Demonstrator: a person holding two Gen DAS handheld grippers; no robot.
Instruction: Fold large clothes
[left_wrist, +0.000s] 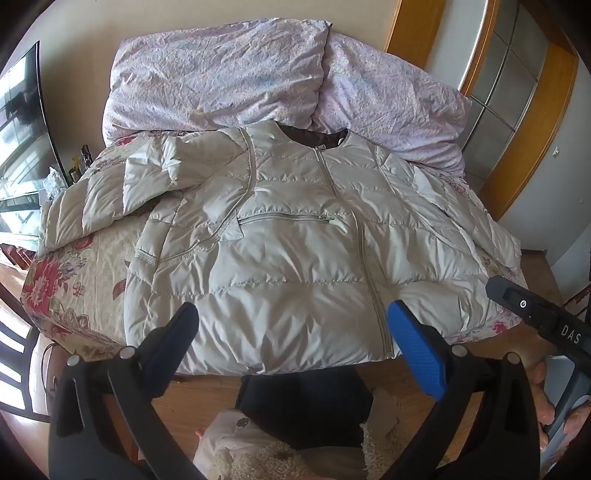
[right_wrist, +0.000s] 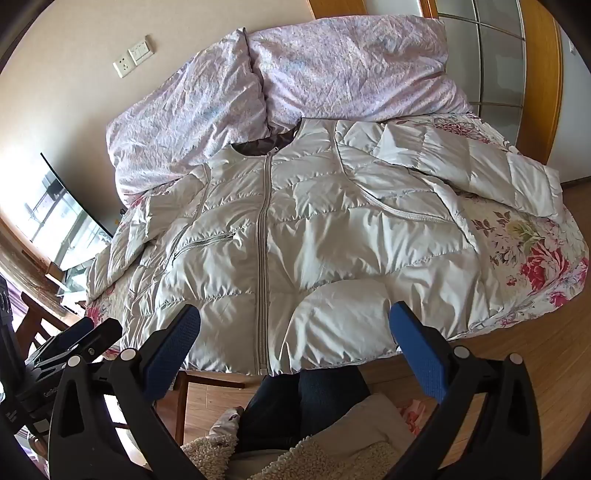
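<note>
Left wrist view: the pale quilted padded jacket (left_wrist: 280, 236) lies front-up, zipped, flat on the floral-printed bed cover (left_wrist: 70, 273), collar toward the crumpled lilac duvet (left_wrist: 221, 70). The left gripper (left_wrist: 291, 325) hangs above its hem, jaws wide, empty.

Right wrist view: the right gripper (right_wrist: 295, 325) hangs likewise over the hem, jaws wide, holding nothing.

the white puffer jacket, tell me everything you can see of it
The puffer jacket is off-white, shiny and quilted, zipped up the front, with a dark brown lining showing at the collarless neck. A zipped chest pocket sits on one side. It lies front up and flat on the floral bedspread, sleeves spread outward, neck toward the lilac duvet, hem at the near edge. Neither hand-held gripper touches it.
</note>
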